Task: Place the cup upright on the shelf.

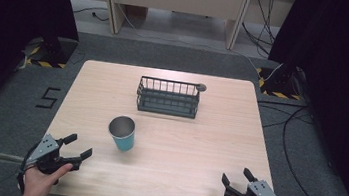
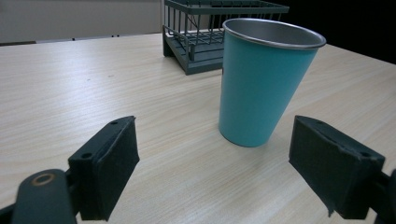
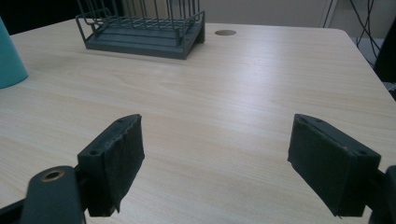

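Note:
A teal metal cup [image 1: 122,133] stands upright on the wooden table [image 1: 197,146], left of the middle. In the left gripper view the cup [image 2: 261,84] rises just ahead of the jaws, a little to the right. Behind it sits a dark wire rack [image 1: 168,97], empty. My left gripper [image 1: 78,147] rests open at the table's front left, a short way from the cup. At the front right corner my right gripper [image 1: 237,179] stands open with nothing between its jaws. The rack [image 3: 142,28] and the cup's edge [image 3: 10,58] show far off in the right gripper view.
A small round cable hole [image 1: 201,87] lies in the table by the rack's back right corner. Grey floor surrounds the table, with cables [image 1: 298,138] on the right and black stands at both back corners. A person's hands hold both grippers at the front edge.

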The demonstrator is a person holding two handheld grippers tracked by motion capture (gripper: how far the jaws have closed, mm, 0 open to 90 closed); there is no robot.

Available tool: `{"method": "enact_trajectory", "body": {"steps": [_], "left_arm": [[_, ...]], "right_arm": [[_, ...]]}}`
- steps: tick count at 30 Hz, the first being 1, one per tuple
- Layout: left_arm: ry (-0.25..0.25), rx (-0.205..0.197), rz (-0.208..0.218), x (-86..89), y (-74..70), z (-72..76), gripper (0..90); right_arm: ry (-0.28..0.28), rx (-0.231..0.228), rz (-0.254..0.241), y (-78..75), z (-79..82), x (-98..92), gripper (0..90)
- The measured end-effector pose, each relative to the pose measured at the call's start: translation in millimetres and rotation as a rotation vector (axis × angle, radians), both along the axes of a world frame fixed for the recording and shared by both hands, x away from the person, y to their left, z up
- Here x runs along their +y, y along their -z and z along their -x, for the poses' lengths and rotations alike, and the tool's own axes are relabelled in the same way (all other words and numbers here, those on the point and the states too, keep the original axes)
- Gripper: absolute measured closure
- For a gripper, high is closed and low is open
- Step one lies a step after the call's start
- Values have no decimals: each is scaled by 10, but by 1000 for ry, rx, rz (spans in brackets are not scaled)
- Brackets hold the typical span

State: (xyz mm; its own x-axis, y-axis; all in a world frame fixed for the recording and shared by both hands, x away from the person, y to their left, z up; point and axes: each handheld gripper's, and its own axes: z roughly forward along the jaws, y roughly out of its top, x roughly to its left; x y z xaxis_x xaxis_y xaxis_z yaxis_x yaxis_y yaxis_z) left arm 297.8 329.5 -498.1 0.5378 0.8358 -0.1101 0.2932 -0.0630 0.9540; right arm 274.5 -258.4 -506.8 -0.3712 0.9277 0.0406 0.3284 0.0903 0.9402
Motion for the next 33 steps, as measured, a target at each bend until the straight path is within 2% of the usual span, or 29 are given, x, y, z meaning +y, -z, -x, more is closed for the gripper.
{"method": "enact_trajectory", "body": {"steps": [3, 7, 13, 21, 24, 25, 33], "left_arm": [[1, -10, -10, -30, -16, 13, 150], [9, -19, -13, -56, -37, 13, 149], [59, -29, -25, -178, -92, -40, 148], [109, -18, -33, -295, -114, -109, 146], [131, -16, -20, -361, -126, -155, 147], [139, -13, 0, -406, -127, -199, 147], [158, -10, -24, -566, -104, -353, 147]], "right_arm": [[-8, -14, 5, -22, -4, 17, 189], [-15, -10, 10, -17, -7, 23, 190], [-18, -10, 5, -27, -21, 29, 191], [-24, -9, 2, -30, -33, 50, 192], [-31, -10, 9, -27, -39, 60, 192], [-31, -8, 4, -28, -36, 64, 191], [-31, -7, -1, -27, -32, 56, 193]]}}
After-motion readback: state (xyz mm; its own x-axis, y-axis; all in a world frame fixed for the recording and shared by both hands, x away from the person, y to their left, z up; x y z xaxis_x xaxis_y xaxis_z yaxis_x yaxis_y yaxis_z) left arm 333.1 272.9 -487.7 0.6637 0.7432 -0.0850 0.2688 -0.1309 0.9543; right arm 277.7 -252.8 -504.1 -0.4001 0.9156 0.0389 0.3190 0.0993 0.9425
